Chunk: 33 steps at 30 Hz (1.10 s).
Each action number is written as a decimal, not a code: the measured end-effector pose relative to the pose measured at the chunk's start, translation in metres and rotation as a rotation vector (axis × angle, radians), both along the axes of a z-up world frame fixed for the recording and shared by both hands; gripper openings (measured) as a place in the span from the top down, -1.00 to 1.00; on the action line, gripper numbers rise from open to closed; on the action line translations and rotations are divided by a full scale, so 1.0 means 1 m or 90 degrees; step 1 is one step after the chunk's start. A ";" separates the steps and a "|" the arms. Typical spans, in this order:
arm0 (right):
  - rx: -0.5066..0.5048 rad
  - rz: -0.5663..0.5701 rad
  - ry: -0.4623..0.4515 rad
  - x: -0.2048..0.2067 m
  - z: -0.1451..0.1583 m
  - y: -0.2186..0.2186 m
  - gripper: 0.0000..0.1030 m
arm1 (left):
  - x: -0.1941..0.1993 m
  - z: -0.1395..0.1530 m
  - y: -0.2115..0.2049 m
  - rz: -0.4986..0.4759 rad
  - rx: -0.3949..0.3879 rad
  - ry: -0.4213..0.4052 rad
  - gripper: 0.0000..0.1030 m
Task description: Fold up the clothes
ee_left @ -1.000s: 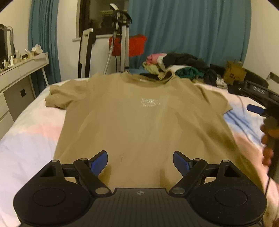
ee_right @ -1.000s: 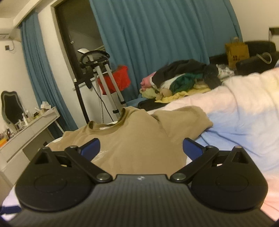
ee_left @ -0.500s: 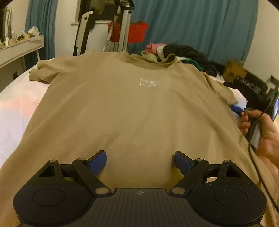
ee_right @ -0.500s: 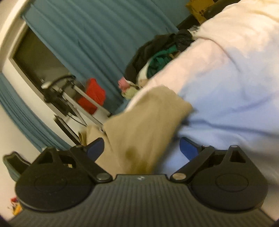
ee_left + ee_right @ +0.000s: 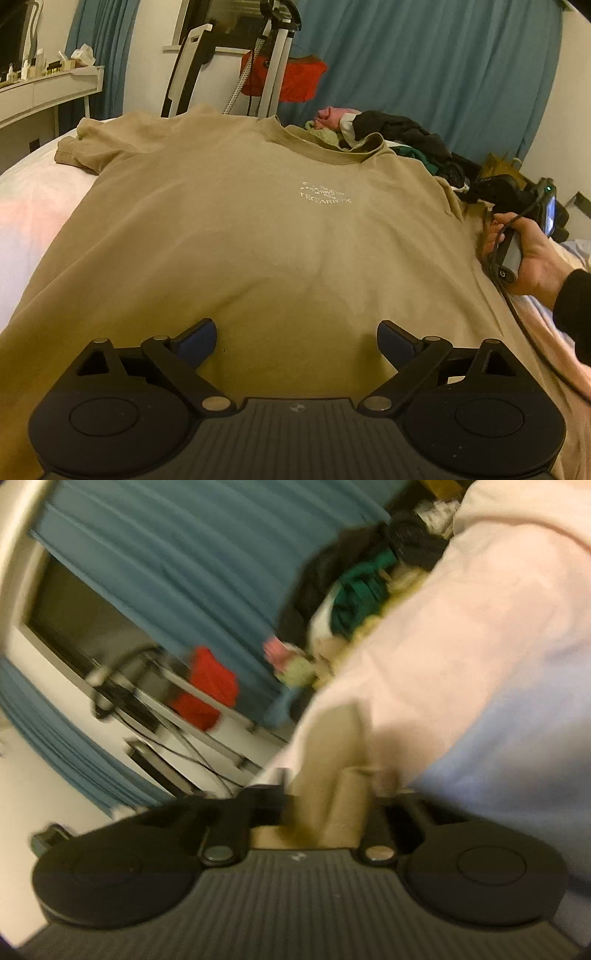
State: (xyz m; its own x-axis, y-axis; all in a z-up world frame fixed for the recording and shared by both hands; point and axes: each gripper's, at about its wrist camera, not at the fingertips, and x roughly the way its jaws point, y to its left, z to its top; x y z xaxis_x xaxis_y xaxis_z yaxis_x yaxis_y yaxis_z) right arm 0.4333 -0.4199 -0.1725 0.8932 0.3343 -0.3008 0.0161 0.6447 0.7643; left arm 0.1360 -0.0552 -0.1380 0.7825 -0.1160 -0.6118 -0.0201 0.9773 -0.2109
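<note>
A tan T-shirt [image 5: 258, 229] lies flat and face up on the bed, its collar at the far end. My left gripper [image 5: 295, 332] hovers low over the shirt's lower middle. Its jaws are opening and nothing is between the blue pads. A hand [image 5: 528, 254] holds my right gripper at the shirt's right sleeve, at the right edge of the left wrist view. In the blurred, tilted right wrist view, my right gripper [image 5: 328, 775] is shut on a bunched fold of the tan sleeve [image 5: 332, 746].
The bed cover [image 5: 33, 206] is pale pink and blue. A pile of loose clothes [image 5: 399, 136] lies beyond the collar. A metal stand [image 5: 273, 62] with a red cloth, a white dresser [image 5: 48, 92] and blue curtains [image 5: 424, 66] stand behind.
The right gripper rolled, moved to the right sleeve and shut on it. The left gripper sank closer to the shirt and its jaws spread a little wider.
</note>
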 end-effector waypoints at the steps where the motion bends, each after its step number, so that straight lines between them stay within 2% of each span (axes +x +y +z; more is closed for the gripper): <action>1: -0.017 -0.011 -0.010 -0.004 0.008 0.001 0.87 | 0.000 0.001 0.002 0.002 -0.006 0.000 -0.83; 4: -0.060 -0.057 -0.038 -0.019 0.035 0.001 0.88 | -0.001 0.008 0.010 0.020 -0.028 -0.001 -0.83; 9: -0.159 -0.120 -0.072 -0.042 0.094 0.008 0.88 | -0.009 0.029 0.026 0.042 -0.029 -0.036 -0.83; 14: -0.367 -0.132 -0.105 -0.056 0.156 0.065 0.88 | -0.011 0.046 0.048 0.058 -0.045 -0.052 -0.83; 18: -0.505 -0.111 -0.151 -0.070 0.181 0.140 0.88 | -0.016 0.058 0.066 0.074 -0.067 -0.060 -0.83; 23: -0.691 -0.032 -0.194 -0.082 0.153 0.251 0.88 | -0.020 0.063 0.088 0.086 -0.059 -0.072 -0.84; 28: -0.832 0.092 -0.162 -0.078 0.085 0.340 0.87 | -0.016 0.058 0.111 0.111 -0.080 -0.052 -0.84; 30: -0.844 0.121 -0.141 -0.074 0.065 0.358 0.87 | -0.014 0.056 0.117 0.123 -0.080 -0.051 -0.84; 33: -0.824 0.123 -0.105 -0.067 0.056 0.368 0.85 | -0.011 0.052 0.125 0.138 -0.083 -0.044 -0.84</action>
State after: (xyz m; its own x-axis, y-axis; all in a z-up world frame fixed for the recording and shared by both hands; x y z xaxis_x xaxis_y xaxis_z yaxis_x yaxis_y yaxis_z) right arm 0.3666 -0.0524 -0.1168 0.9206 0.0151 -0.3901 -0.1917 0.8879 -0.4181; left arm 0.1245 0.0695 -0.0858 0.8369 -0.0158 -0.5471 -0.2066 0.9165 -0.3426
